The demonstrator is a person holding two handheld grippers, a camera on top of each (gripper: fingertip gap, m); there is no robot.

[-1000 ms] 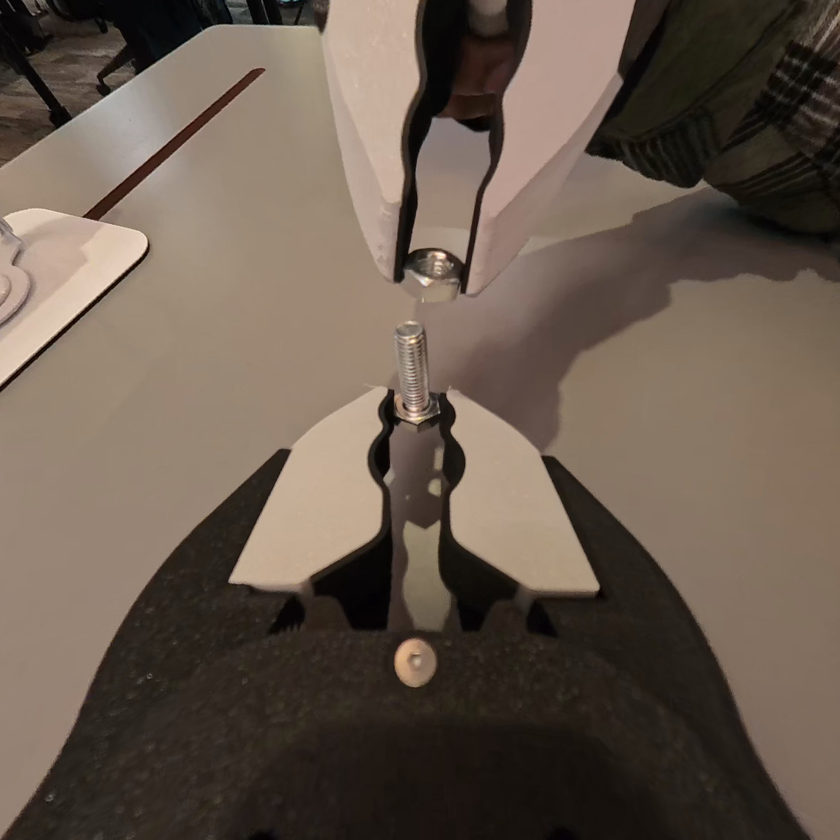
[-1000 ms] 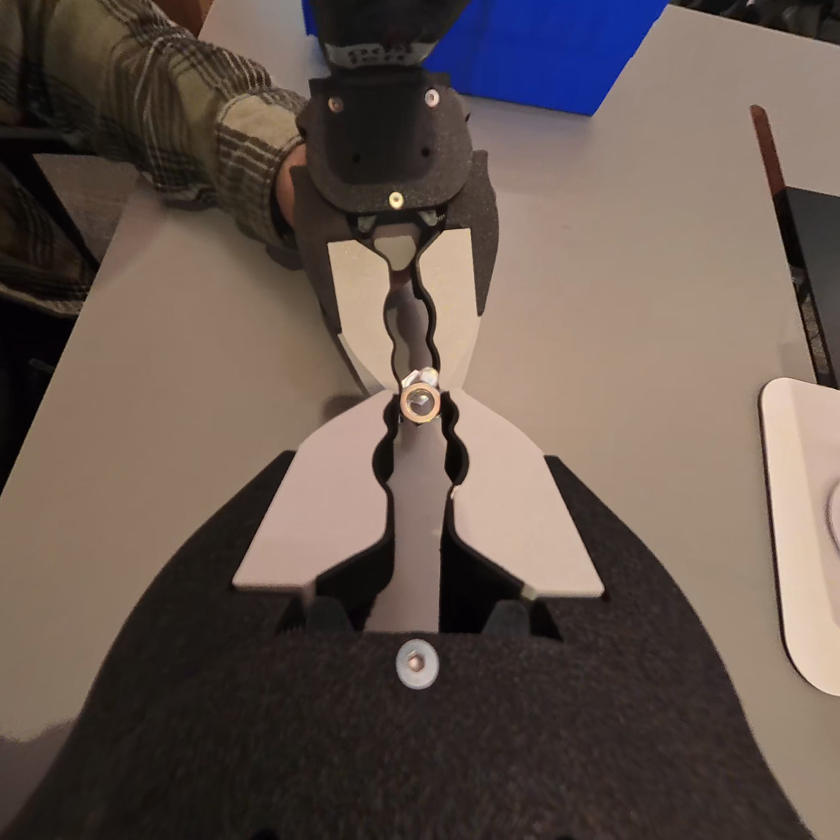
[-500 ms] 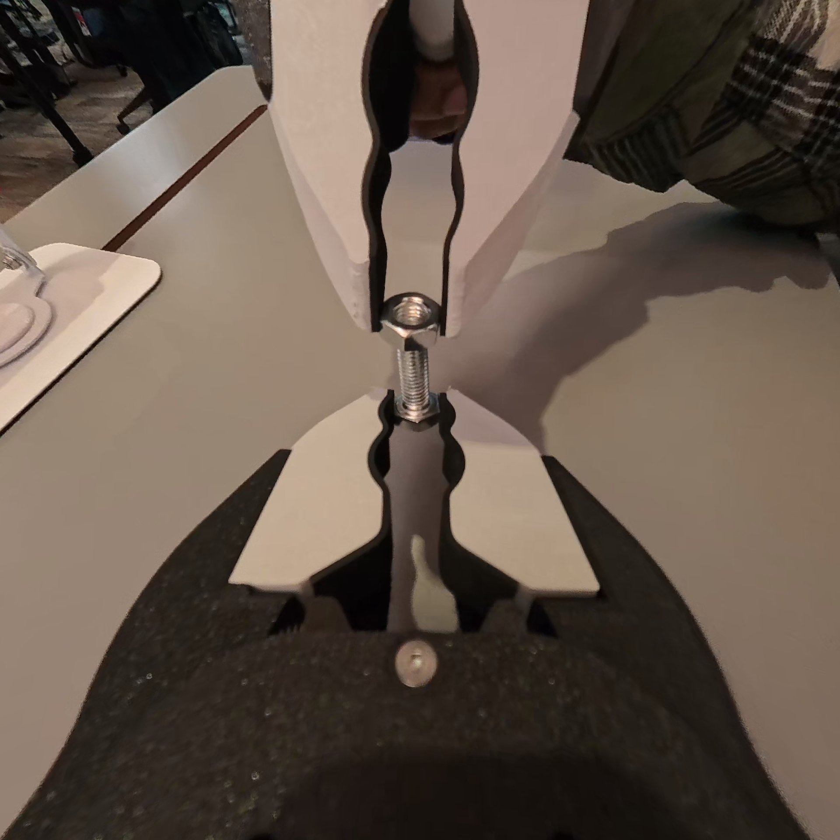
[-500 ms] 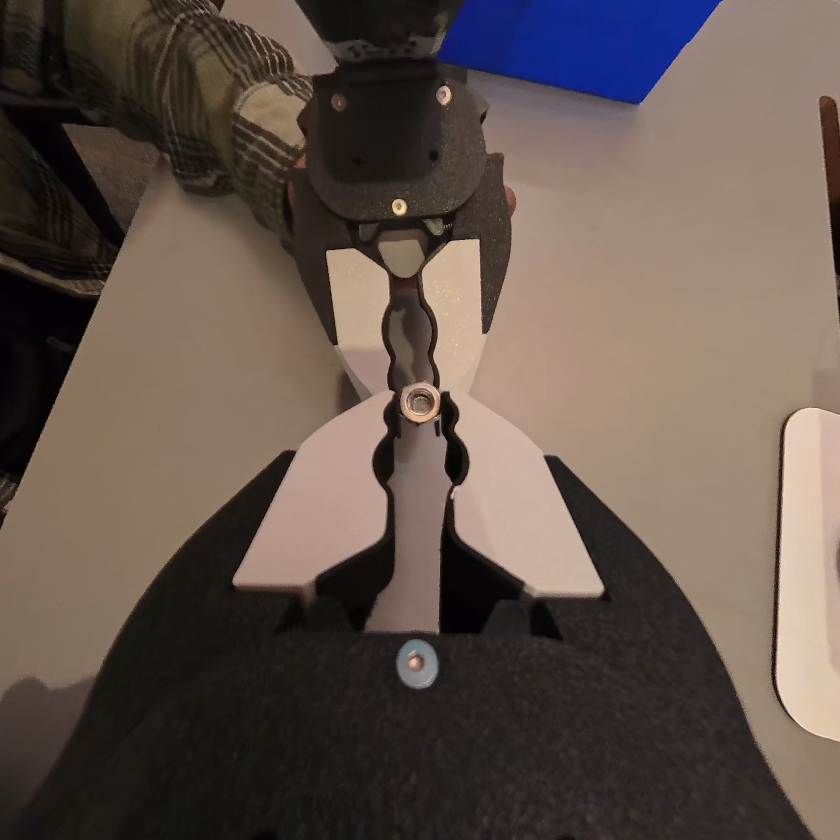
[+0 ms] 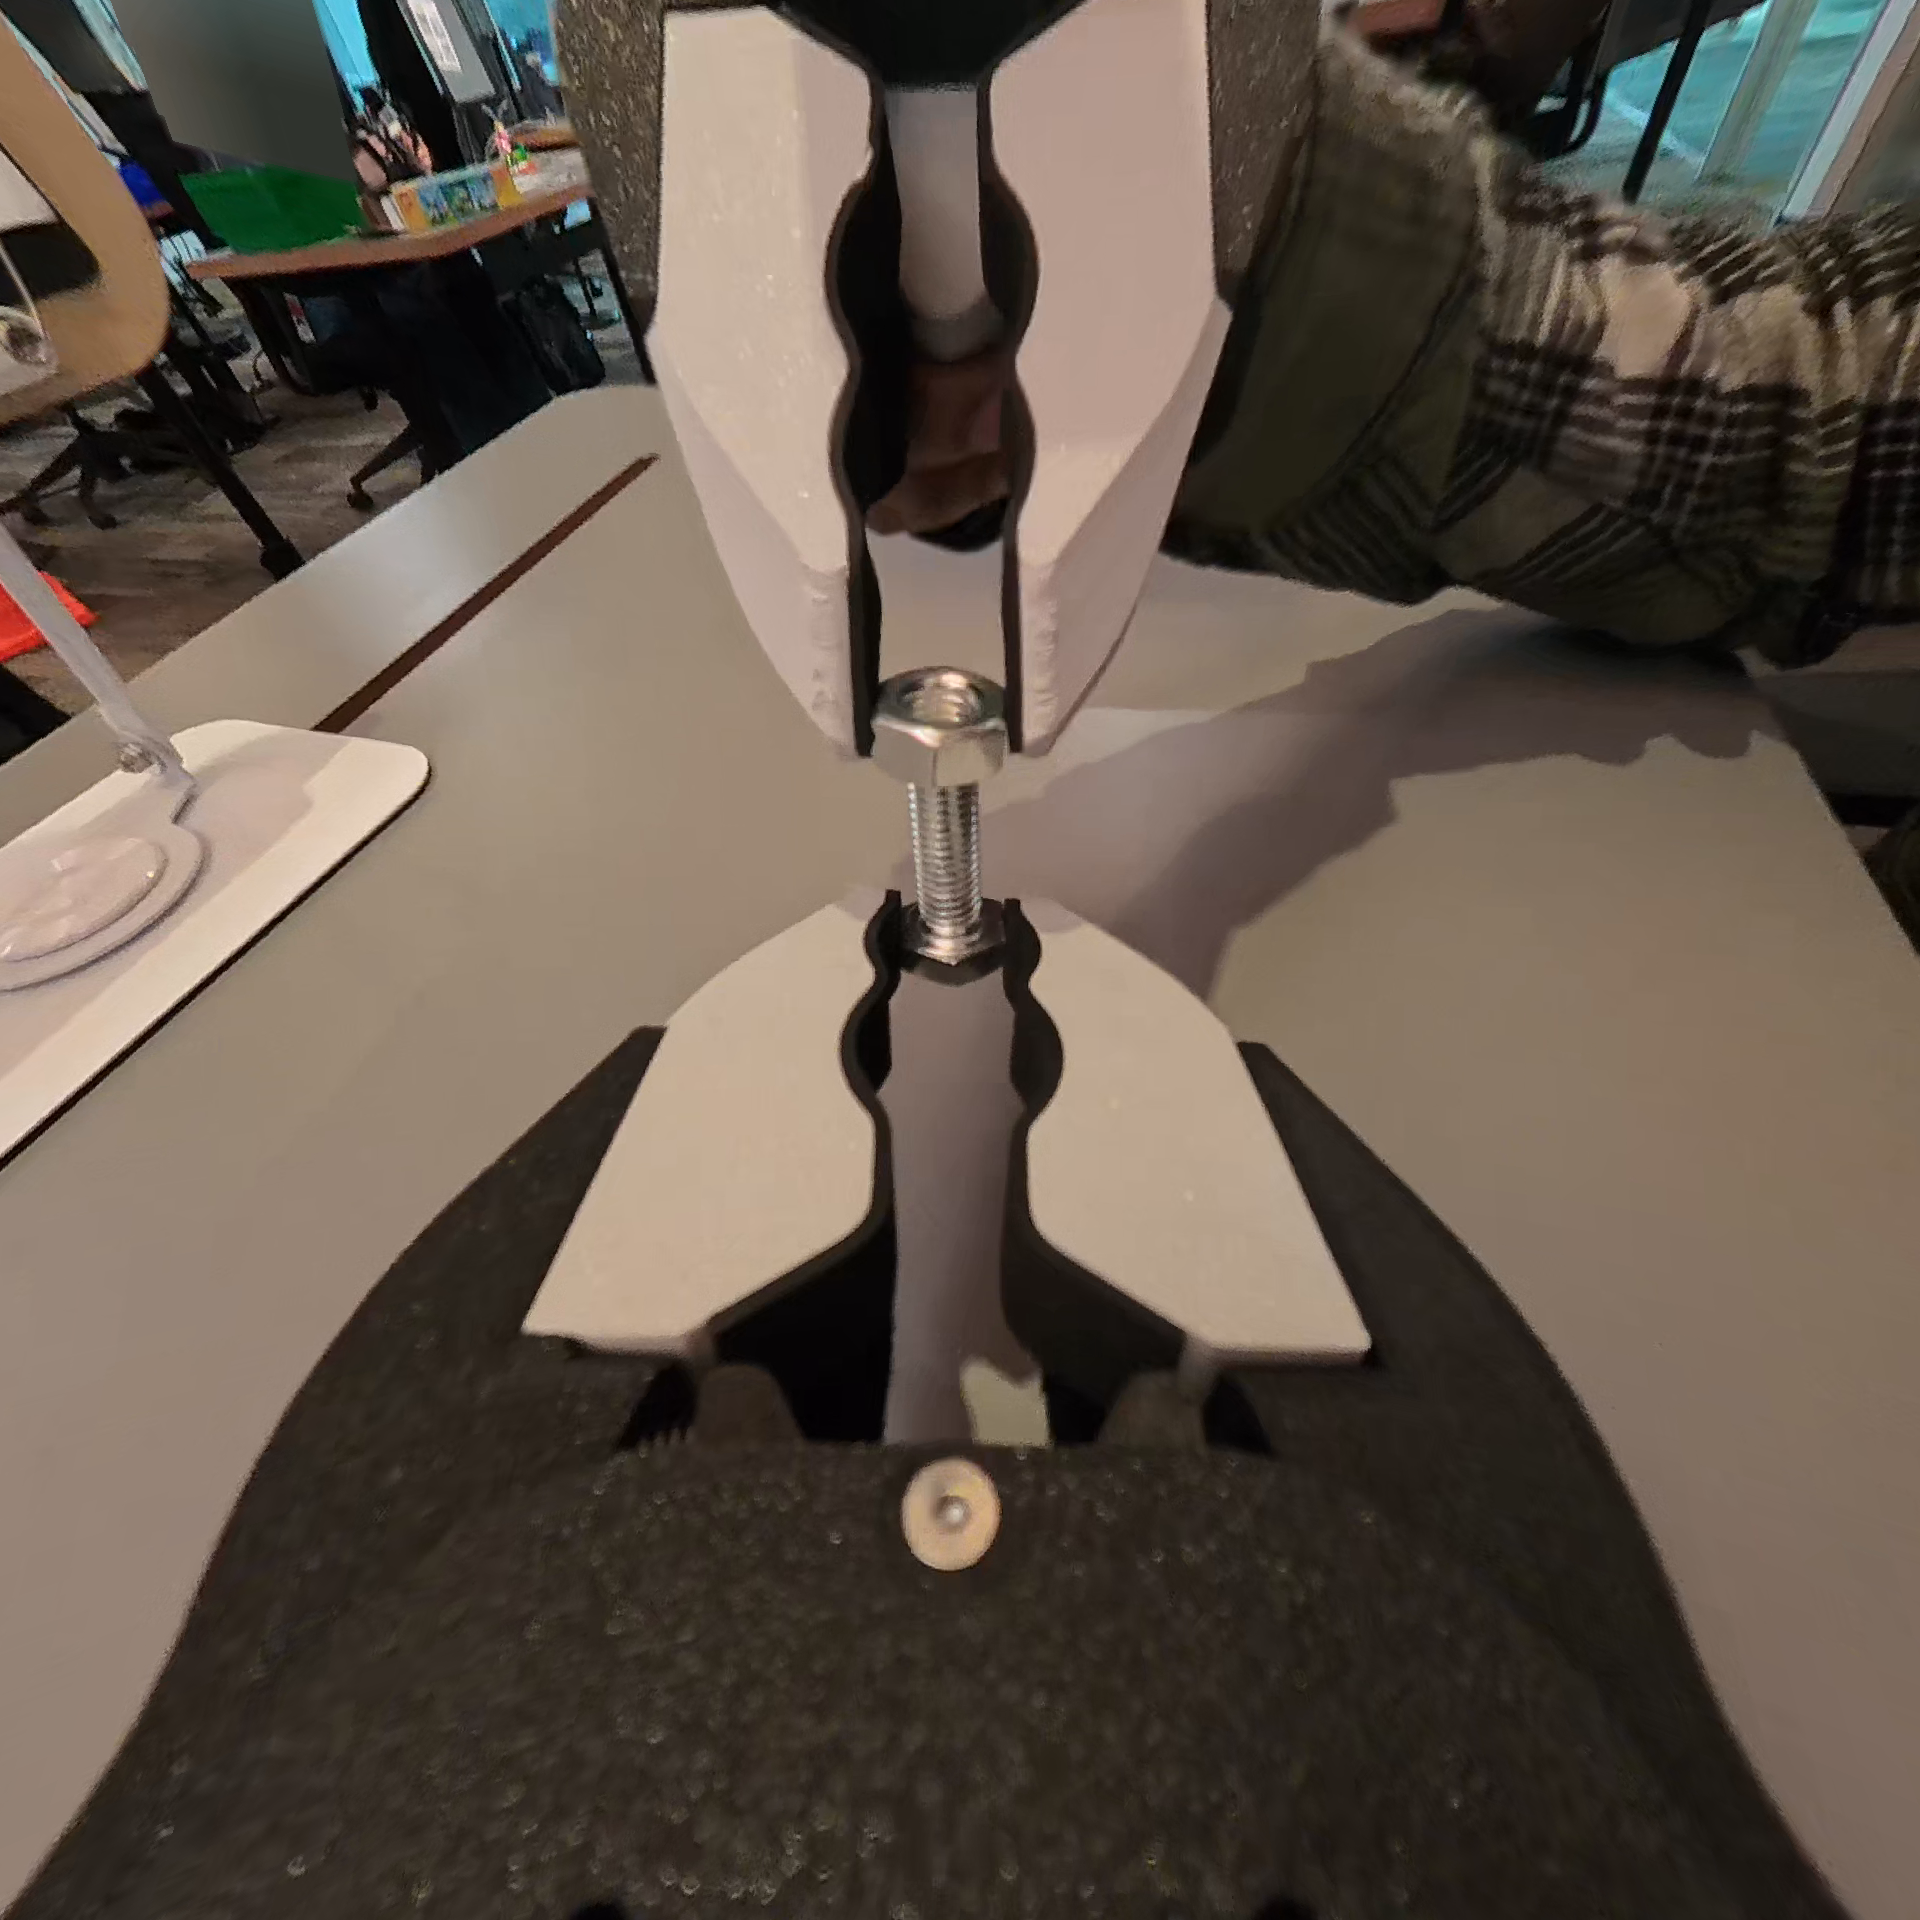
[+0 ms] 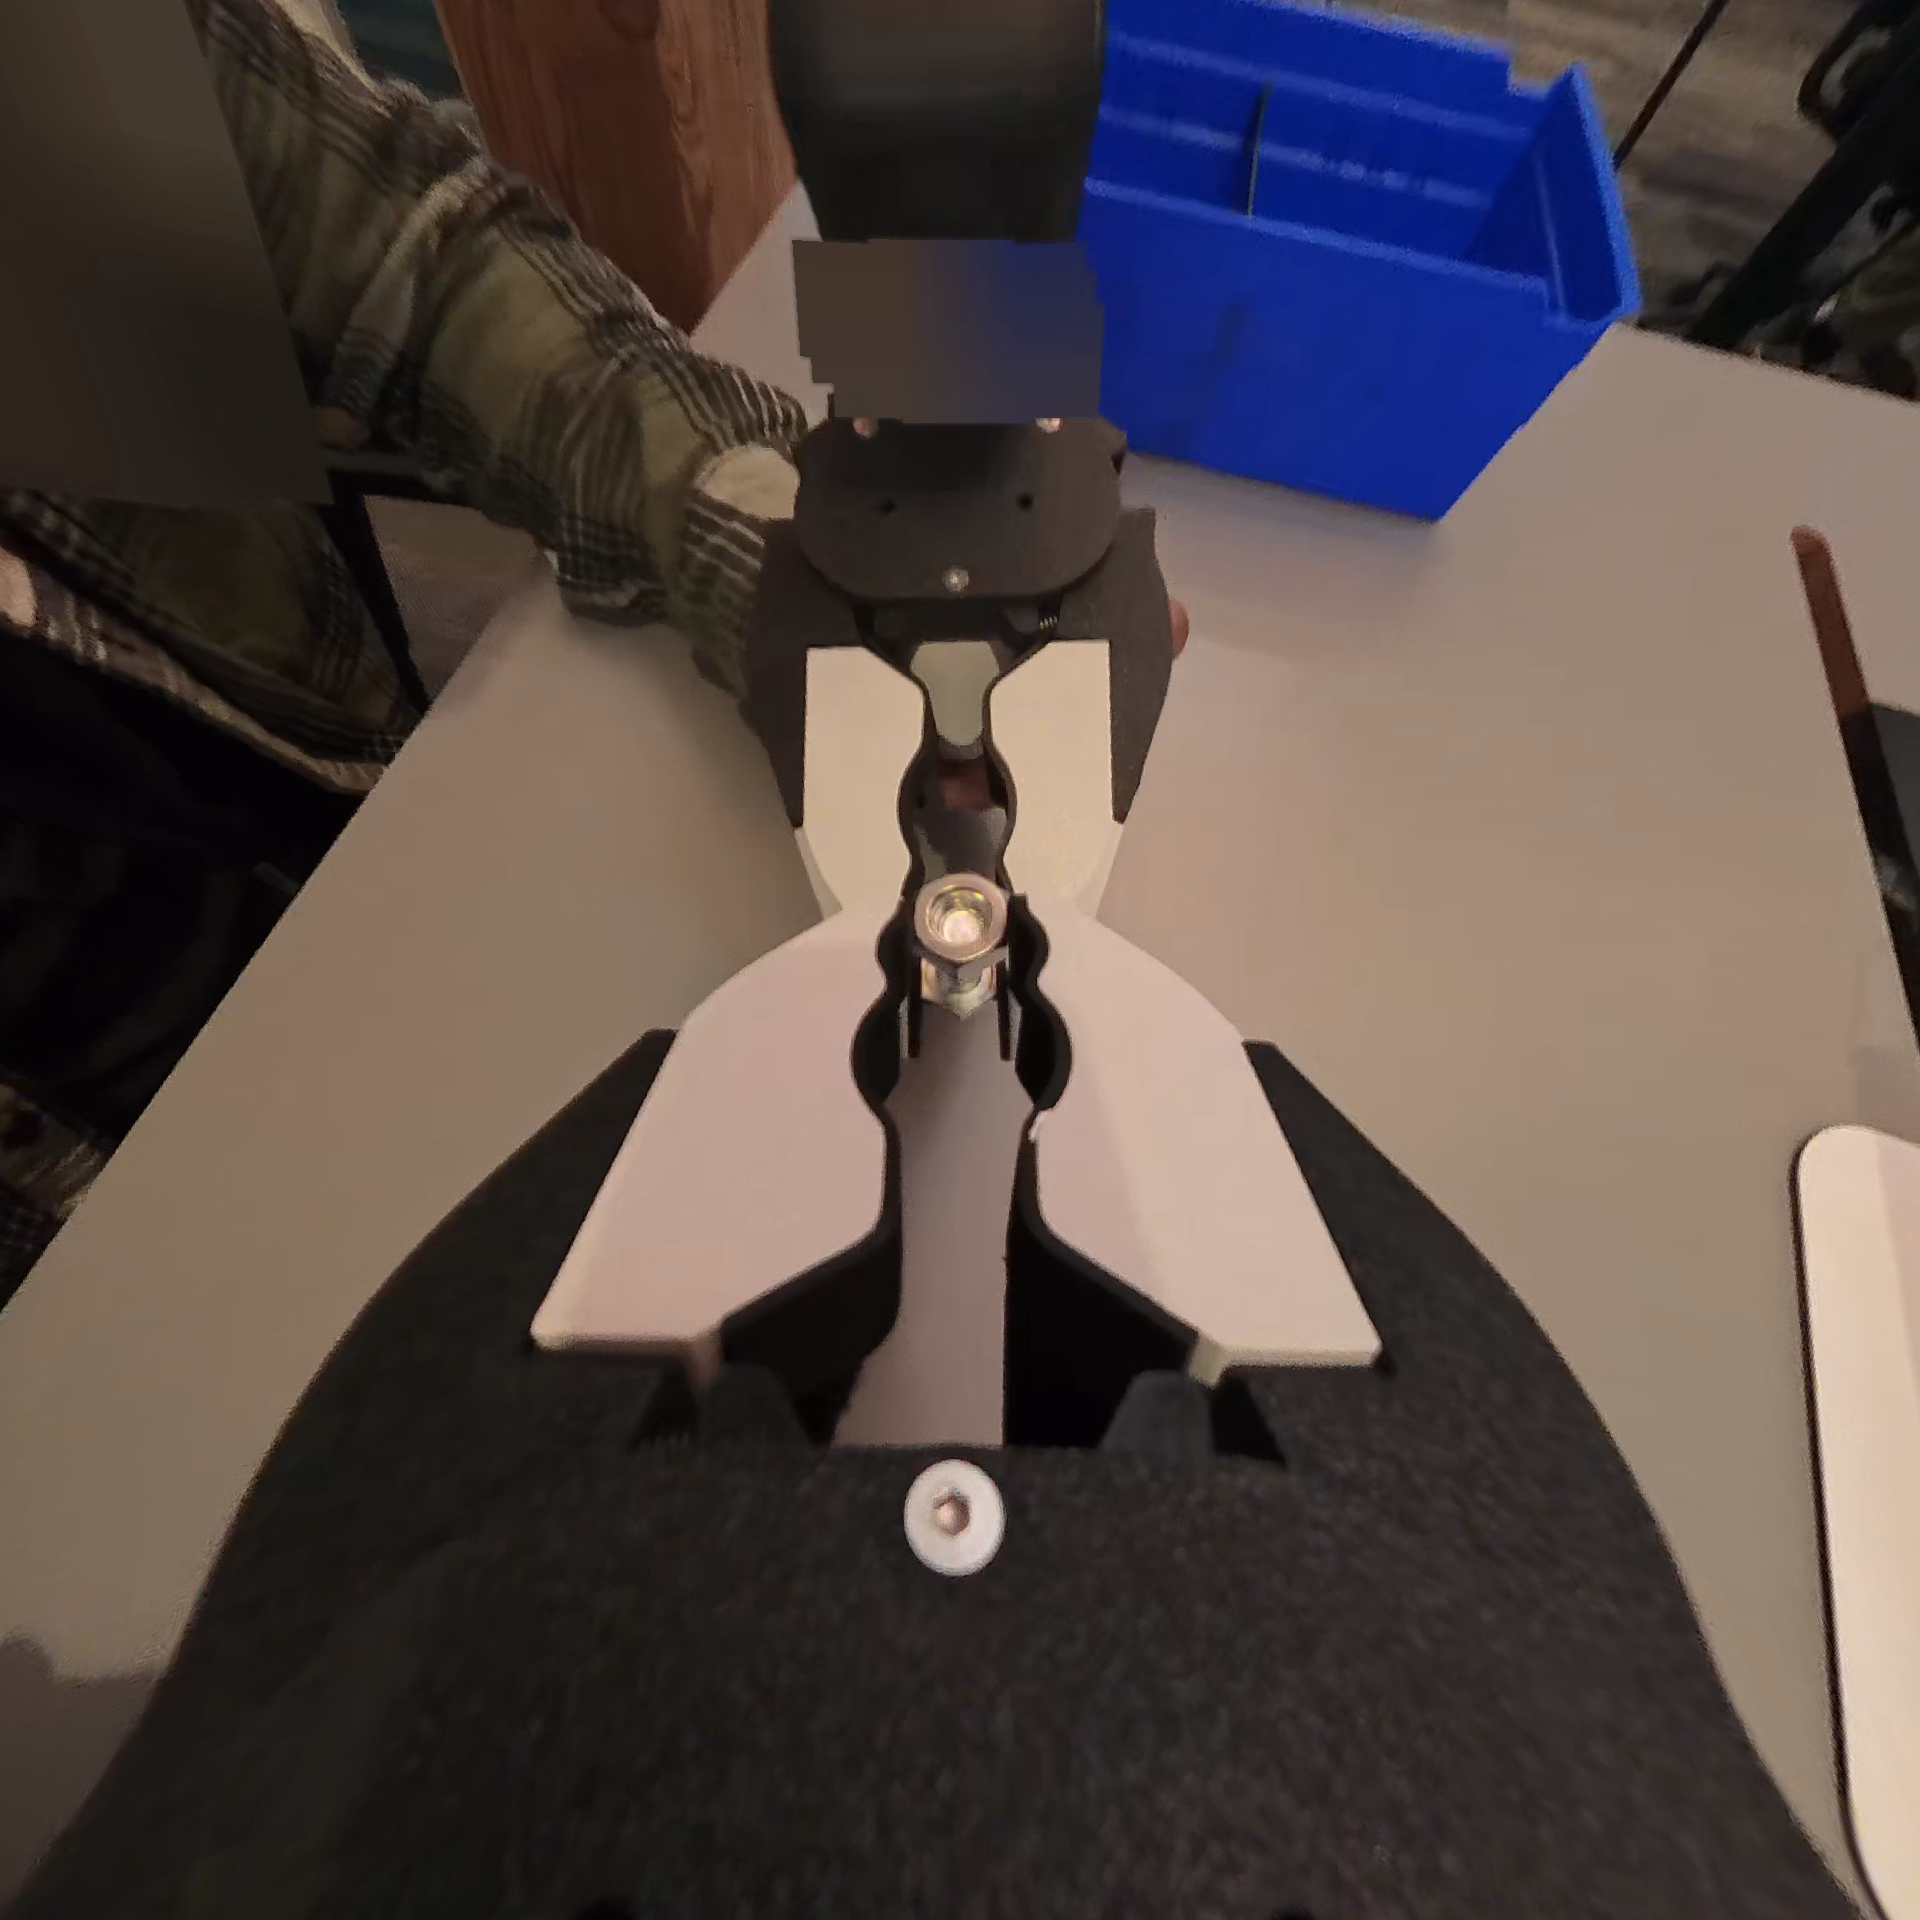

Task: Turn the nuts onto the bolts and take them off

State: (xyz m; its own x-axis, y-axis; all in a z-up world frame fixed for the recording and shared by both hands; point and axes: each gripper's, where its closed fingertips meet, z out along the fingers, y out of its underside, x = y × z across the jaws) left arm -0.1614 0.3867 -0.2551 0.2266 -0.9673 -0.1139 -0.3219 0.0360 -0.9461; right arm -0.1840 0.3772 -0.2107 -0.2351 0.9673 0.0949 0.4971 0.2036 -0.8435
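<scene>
In the left wrist view my left gripper [image 5: 945, 930] is shut on the hex head of a silver bolt [image 5: 940, 847], which stands threads-up above the grey table [image 5: 520, 987]. My right gripper [image 5: 940, 732] comes down from above, shut on a silver nut [image 5: 940, 722] that sits on the bolt's top end. In the right wrist view the nut [image 6: 961, 920] is between my right gripper's [image 6: 961, 930] tips. The bolt's end shows through its hole. The bolt head [image 6: 956, 992] shows just below, in the left gripper [image 6: 958, 1006].
A white base plate [image 5: 208, 831] with a clear stand lies at the table's left; it also shows in the right wrist view [image 6: 1860, 1403]. A blue bin [image 6: 1351, 312] stands at the far end. A dark slot [image 5: 488, 603] runs across the table. Plaid sleeves [image 5: 1610, 416] hold both grippers. Across from one pair of fingers to the other is roughly 5 cm.
The right gripper has lowered the nut from a gap above the bolt onto its threaded end. Both grippers have tilted, so more of the room shows behind.
</scene>
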